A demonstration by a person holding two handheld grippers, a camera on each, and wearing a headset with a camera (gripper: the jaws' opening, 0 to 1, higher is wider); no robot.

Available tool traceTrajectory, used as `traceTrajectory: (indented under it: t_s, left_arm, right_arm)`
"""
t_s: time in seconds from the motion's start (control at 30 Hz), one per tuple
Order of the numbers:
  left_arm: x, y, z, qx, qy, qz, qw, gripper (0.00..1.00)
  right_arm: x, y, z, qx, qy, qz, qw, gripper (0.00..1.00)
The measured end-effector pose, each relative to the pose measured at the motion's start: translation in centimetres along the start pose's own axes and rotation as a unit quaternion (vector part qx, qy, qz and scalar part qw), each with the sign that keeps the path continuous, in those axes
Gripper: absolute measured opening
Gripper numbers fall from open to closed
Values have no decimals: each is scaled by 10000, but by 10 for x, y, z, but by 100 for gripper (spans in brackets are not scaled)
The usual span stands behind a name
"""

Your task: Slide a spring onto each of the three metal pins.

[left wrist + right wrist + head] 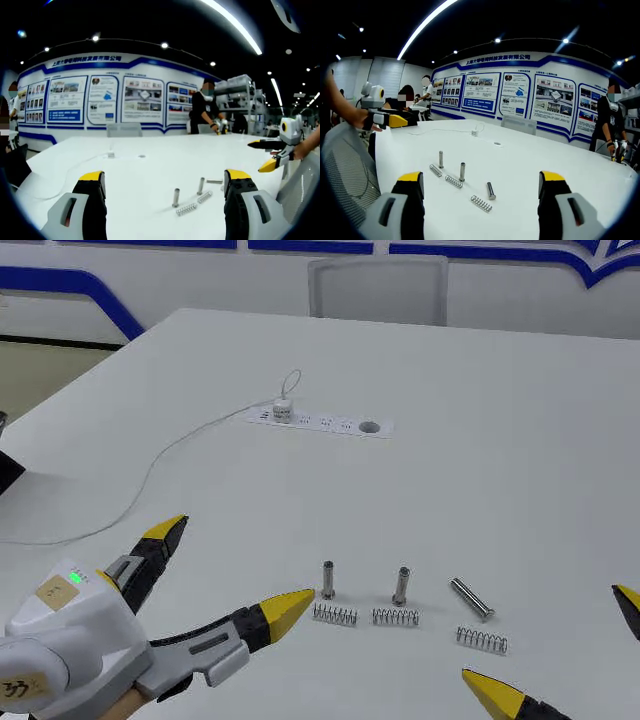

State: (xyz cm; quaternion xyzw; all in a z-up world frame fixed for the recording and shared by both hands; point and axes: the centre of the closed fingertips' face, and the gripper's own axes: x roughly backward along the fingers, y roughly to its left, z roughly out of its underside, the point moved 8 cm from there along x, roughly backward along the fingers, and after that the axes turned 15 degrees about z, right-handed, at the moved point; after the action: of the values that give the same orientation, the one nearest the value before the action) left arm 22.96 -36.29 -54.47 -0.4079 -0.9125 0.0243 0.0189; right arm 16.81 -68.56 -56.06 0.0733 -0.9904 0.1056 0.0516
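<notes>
Left tool (235,565) hangs wide open just left of the row, holding nothing. On the white desk (480,470), the left pin (328,579) stands upright with the left spring (335,615) lying just in front. The middle pin (401,585) is upright with the middle spring (395,617) before it. The right pin (471,599) seems to lie flat, with the right spring (482,640) near. Right tool (555,640) is open too, and empty. Those springs look light, squashy and apt to roll, so pinch the coils lightly near one end and leave the bore clear.
</notes>
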Motion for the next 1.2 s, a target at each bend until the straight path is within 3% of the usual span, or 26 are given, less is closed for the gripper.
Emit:
traceTrajectory:
  t_s: [0.33, 0.77, 0.87, 0.93, 1.2]
  left_arm:
    - [3, 4, 0, 110, -30, -178, 9998, 100]
    - [2, 3, 4, 147, 98, -133, 9998, 100]
    - [2, 4, 5, 127, 150, -164, 9997, 100]
    - [2, 3, 6, 147, 181, -150, 9996, 100]
    - [-1, 0, 11, 108, 370, -15, 9993, 100]
  right_arm:
    - [0, 0, 2, 43, 80, 11, 10000, 95]
    - [-1, 2, 7, 159, 231, -49, 9996, 95]
    - [-2, 0, 5, 387, 186, 59, 9991, 95]
    - [-1, -1, 5, 352, 187, 89, 9992, 94]
    - [-2, -2, 12, 207, 512, 38, 9985, 91]
